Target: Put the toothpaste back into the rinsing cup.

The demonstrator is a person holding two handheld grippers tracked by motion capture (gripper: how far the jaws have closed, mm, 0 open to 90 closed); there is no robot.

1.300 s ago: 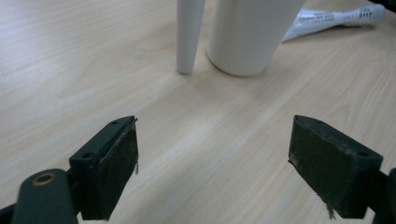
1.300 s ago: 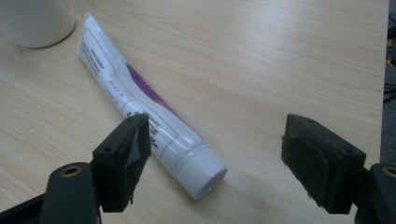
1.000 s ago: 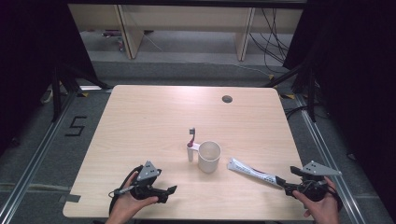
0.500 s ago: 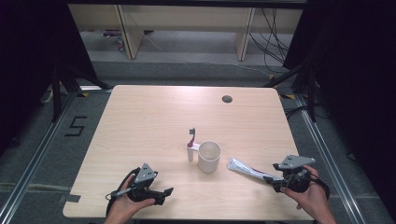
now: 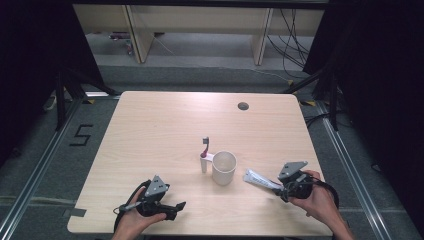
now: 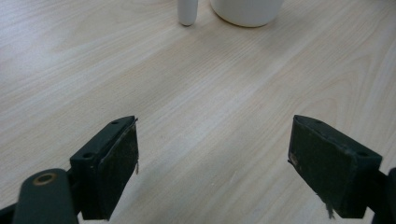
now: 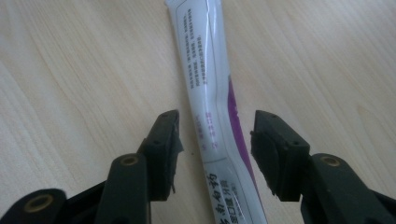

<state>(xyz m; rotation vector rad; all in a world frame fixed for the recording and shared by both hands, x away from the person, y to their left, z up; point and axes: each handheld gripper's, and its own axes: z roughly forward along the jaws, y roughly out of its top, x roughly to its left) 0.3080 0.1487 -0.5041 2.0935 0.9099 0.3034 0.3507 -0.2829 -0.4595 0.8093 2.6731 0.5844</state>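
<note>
Tube (image 7: 212, 98): white toothpaste tube with purple print, flat on the table (image 5: 165, 125), right of the cup, near the front right part of the top; seen also from above (image 5: 261, 178).
Right gripper (image 7: 215, 140): straddles the tube, one jaw on each side of it. Jaws have just been closing, now about half open. A gap shows between each pad and the tube, so no grip yet; tube lies between them on the wood.
Right hand (image 5: 320, 197): holds the gripper low over the tube's near end, at the table's front right.
Left gripper (image 6: 212, 154): jaws wide apart, nothing between them, bare wood below. In the high view it sits at the table's front left (image 5: 177, 206), well apart from the tube.
Cup (image 5: 224, 168): white, upright, mid-table towards the front, between the two grippers; its base shows at the top of the left gripper view.
Toothbrush (image 5: 204, 156): stands upright just left of the cup, bristle head on top, close beside the cup; whether touching it, cannot tell.
Grommet (image 5: 243, 106): dark round hole, far right part of the top.
</note>
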